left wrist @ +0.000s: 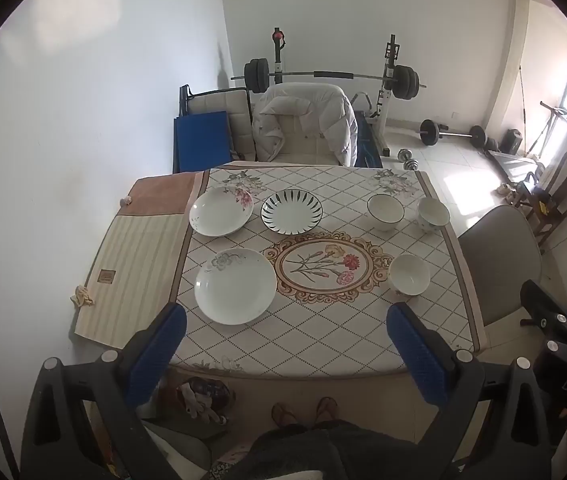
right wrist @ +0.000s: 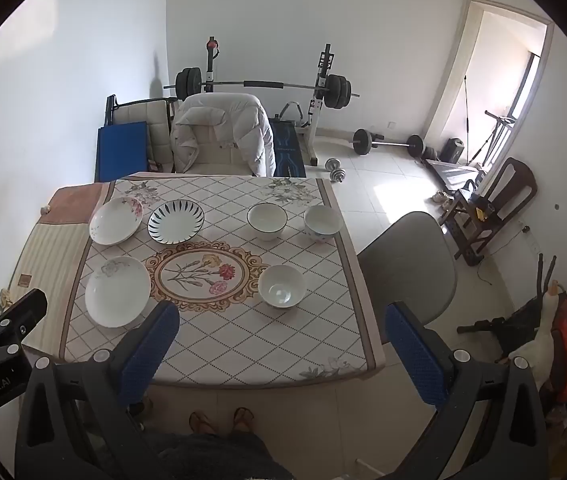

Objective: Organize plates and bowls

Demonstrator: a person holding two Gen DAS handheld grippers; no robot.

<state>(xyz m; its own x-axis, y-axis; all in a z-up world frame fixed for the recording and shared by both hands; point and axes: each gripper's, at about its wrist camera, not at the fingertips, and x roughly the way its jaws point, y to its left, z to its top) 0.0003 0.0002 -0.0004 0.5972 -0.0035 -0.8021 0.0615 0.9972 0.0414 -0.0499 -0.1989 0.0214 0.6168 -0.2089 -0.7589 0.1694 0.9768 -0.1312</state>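
Left wrist view: the left gripper [left wrist: 285, 330] hangs over the near table [left wrist: 315, 344] edge, jaws wide apart, nothing between them. Three plates sit on the left: a pink-flower plate [left wrist: 220, 212], a striped plate [left wrist: 291, 212], and a blue-flower plate [left wrist: 235, 286], all empty. Right wrist view: the right gripper [right wrist: 281, 330] is spread wide too, holding nothing. Three bowls on the right, near bowl [right wrist: 282, 286], rimmed bowl [right wrist: 267, 220], corner bowl [right wrist: 322, 223], all look empty and well apart.
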